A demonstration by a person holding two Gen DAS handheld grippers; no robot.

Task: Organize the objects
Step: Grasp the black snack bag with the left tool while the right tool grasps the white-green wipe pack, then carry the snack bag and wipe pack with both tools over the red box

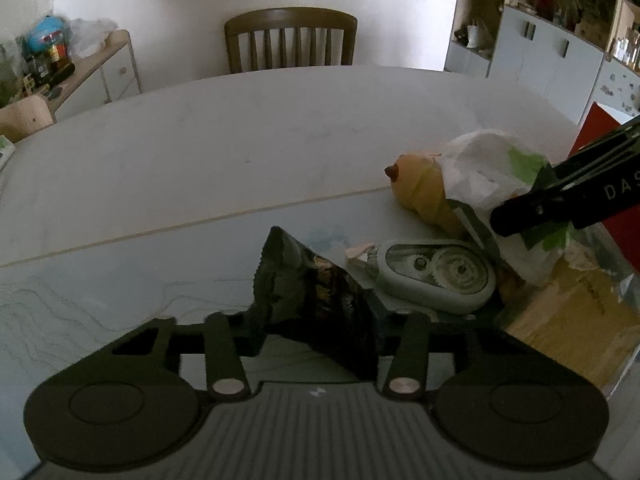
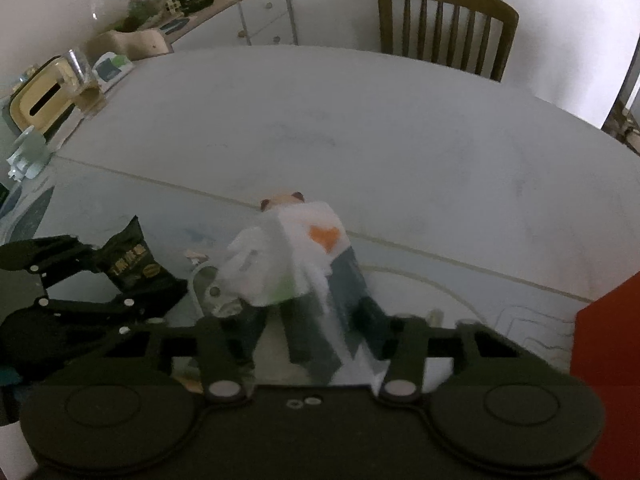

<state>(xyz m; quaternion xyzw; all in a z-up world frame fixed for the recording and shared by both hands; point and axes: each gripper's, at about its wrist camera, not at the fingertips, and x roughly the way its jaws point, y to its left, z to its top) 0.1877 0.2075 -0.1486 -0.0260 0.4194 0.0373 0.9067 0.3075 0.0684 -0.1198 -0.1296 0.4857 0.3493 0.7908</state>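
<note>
Black foil snack packet (image 1: 316,300) is pinched in the left tool (image 1: 320,330), just above the worktop (image 1: 240,140). Right tool (image 2: 316,340) grips a white plastic bag (image 2: 288,256) by its crumpled edge. Beside them lies a grey tape dispenser (image 1: 436,276). Lift the packet clear before moving it, keeping the pinch firm.

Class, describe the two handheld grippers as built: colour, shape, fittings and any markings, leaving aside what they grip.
Both the left gripper and the right gripper are matte black. Each has a ribbed central body flanked by two round disc-shaped housings, with two linkage bars pinned by silver round fasteners. Seen from the left wrist camera, the right gripper's side carries white letters "DAS". No cables or sleeves show.
</note>
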